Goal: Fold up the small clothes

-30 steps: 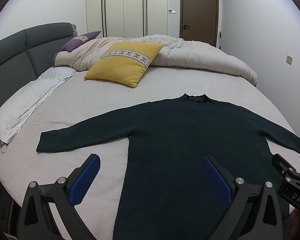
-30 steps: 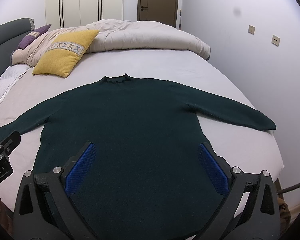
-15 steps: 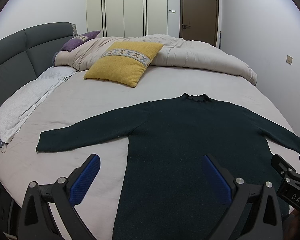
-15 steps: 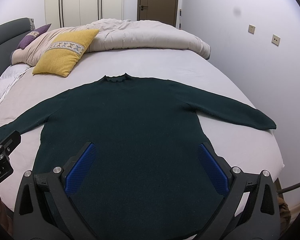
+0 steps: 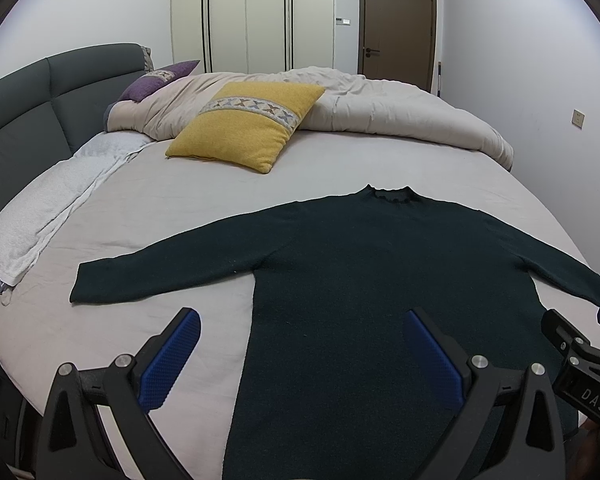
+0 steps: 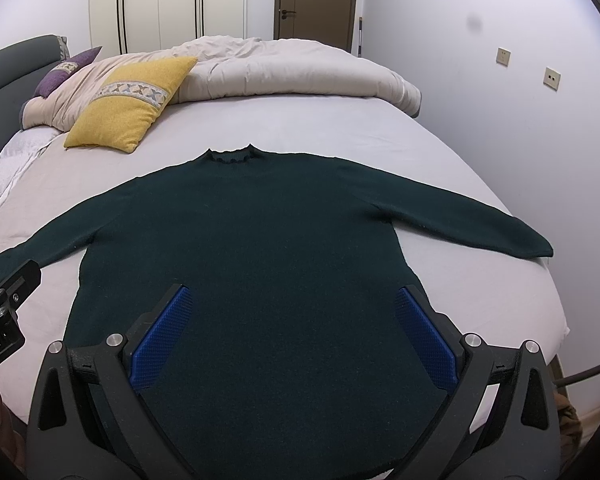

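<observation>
A dark green long-sleeved sweater (image 5: 364, 280) (image 6: 260, 240) lies flat on the bed, collar away from me and both sleeves spread outward. My left gripper (image 5: 300, 332) hovers open above the sweater's lower left side, its left pad over bare sheet. My right gripper (image 6: 292, 316) hovers open above the sweater's lower body, nothing between its blue pads (image 6: 164, 336). The right gripper's body (image 5: 580, 364) shows at the right edge of the left wrist view, and the left gripper's body (image 6: 4, 316) at the left edge of the right wrist view.
The bed sheet (image 5: 180, 208) is pale grey. A yellow cushion (image 5: 248, 124), a purple pillow (image 5: 156, 84) and a bunched duvet (image 5: 380, 108) lie at the far side. A white towel (image 5: 48, 208) runs along the grey headboard (image 5: 28, 108). A wall stands close on the right (image 6: 520, 120).
</observation>
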A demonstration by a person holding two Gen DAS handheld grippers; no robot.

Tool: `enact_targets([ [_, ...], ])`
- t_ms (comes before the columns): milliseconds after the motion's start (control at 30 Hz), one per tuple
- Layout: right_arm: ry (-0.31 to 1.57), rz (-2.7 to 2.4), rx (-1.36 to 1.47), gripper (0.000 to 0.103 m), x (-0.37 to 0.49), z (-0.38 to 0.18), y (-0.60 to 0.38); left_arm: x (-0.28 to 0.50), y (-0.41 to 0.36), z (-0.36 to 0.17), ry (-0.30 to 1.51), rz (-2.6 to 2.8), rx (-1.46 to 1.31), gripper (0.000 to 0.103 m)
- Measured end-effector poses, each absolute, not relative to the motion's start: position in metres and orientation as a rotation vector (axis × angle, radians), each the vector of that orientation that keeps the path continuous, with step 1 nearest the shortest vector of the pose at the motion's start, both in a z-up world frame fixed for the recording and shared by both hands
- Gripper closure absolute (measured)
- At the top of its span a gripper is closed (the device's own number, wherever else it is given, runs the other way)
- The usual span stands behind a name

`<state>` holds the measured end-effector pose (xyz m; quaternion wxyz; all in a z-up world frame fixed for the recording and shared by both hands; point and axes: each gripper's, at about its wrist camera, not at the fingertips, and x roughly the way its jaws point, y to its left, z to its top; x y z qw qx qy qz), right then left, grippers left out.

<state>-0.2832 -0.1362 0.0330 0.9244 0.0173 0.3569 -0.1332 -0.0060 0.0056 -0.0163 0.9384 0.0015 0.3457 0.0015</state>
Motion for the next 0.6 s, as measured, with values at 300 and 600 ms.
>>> enact_targets([
  [300,0.756,-0.275,0.042,0.0,-0.271,0.023,-0.143,0.0,-0.002,-0.024,0.724,-0.001,0.009,0.0],
  [600,0.779,-0.27,0.062,0.0,-0.255,0.013,-0.154,0.014,-0.008,-0.03,0.759,-0.005,-0.009,0.0],
])
